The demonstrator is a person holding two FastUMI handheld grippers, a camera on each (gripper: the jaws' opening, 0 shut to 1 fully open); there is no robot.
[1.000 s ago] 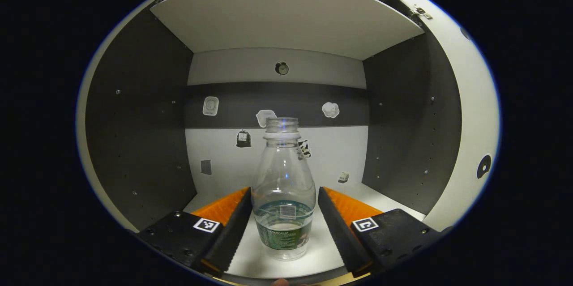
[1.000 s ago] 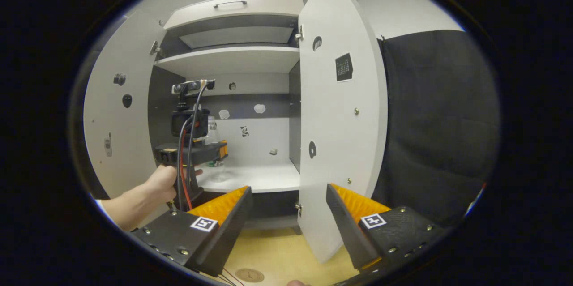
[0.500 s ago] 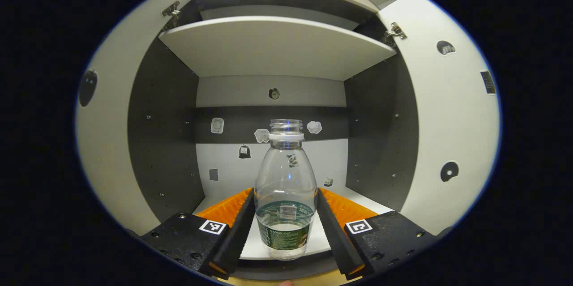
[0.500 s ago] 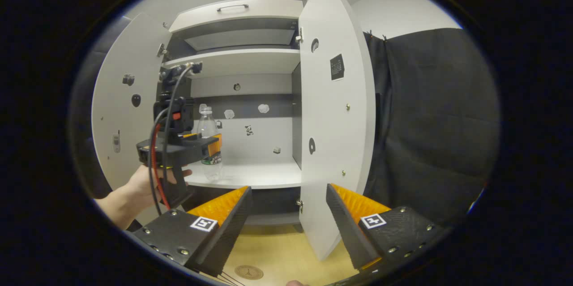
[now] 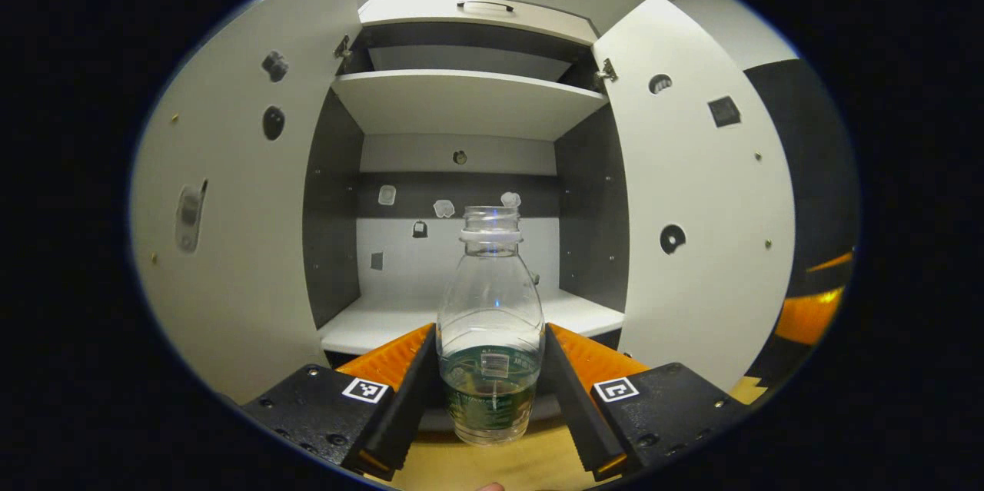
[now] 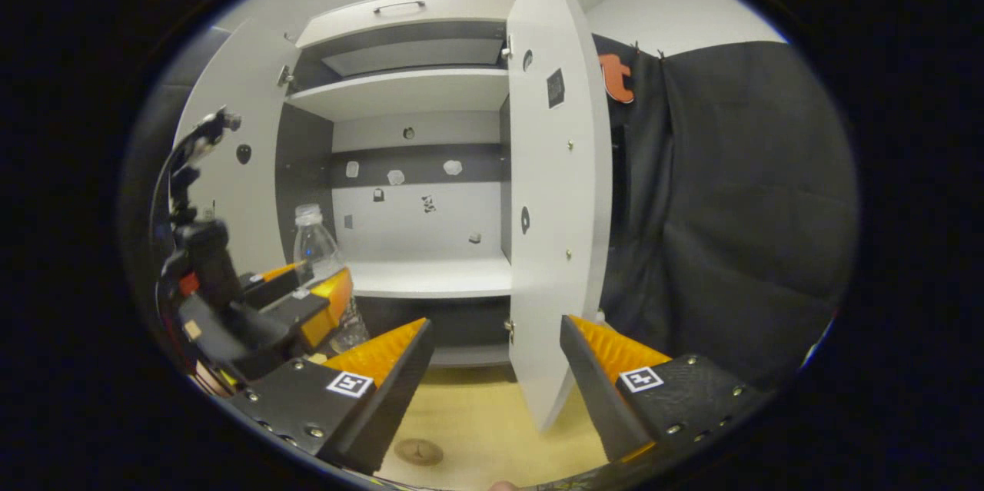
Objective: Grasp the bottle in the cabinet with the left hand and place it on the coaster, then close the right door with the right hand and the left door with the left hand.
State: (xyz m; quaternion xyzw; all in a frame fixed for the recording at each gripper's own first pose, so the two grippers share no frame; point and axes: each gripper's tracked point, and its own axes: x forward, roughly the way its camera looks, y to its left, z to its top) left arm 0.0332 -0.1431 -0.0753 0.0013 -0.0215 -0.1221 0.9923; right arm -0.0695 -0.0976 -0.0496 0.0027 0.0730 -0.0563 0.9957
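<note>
In the left gripper view, my left gripper [image 5: 492, 391] has its jaws closed on the clear plastic bottle with a green label and a little water in it [image 5: 490, 337], one finger pressing each side of the lower body. The bottle stands upright between them, uncapped, its base over the edge of the pale wooden bench [image 5: 492, 464] and in front of the white-and-grey cabinet [image 5: 461, 103], clear of the cabinet's lower shelf [image 5: 369, 322]. Both white doors stand open: the left door [image 5: 223, 245] swung wide on one side, the right door [image 5: 699, 207] on the other.

In the right gripper view, my right gripper [image 6: 496, 379] hangs with its jaws spread apart and holding nothing, above the bench [image 6: 477, 429]. The right door [image 6: 550, 191] is seen nearly edge-on just beyond my right finger, its lower corner between the two fingers; I cannot tell whether it touches either one. Off to the side the left gripper [image 6: 307, 306] carries the bottle [image 6: 317, 253] in front of the left door [image 6: 231, 191]. A small round brown coaster [image 6: 419, 451] lies flat on the bench near the bottom of this view, well apart from the bottle. The cabinet's lower shelf [image 6: 430, 276] is bare white board.
</note>
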